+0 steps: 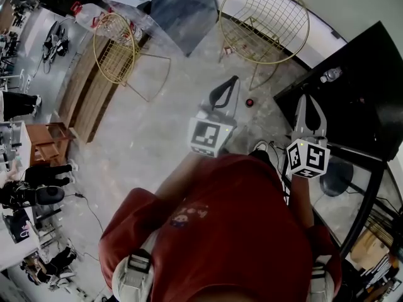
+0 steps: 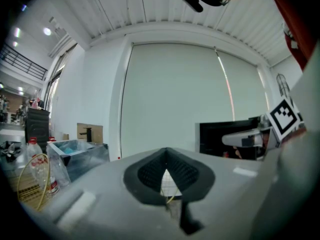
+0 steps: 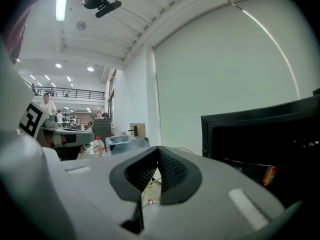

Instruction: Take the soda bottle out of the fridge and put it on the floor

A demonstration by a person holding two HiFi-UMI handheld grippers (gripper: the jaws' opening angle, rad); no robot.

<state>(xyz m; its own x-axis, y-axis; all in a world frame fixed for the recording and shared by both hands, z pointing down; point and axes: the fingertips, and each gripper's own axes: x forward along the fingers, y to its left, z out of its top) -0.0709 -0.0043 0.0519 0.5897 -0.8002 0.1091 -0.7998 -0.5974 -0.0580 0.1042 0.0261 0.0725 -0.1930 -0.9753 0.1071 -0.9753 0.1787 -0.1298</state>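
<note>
The black fridge (image 1: 352,106) stands at the right in the head view; in the right gripper view its dark open front (image 3: 260,144) shows a small red-and-orange container (image 3: 269,174) inside, too small to identify. A clear bottle (image 1: 330,74) rests on the fridge top. My left gripper (image 1: 230,82) is held out over the floor, jaws closed with nothing between them (image 2: 166,154). My right gripper (image 1: 308,100) points toward the fridge's left edge, also shut and empty (image 3: 158,151). Both are apart from the fridge.
Two gold wire chairs (image 1: 264,17) (image 1: 116,55) stand ahead on the marble floor. A small red object (image 1: 250,102) lies on the floor near the fridge. A glass-topped table (image 1: 176,5) with bottles (image 2: 35,156) is at the far left.
</note>
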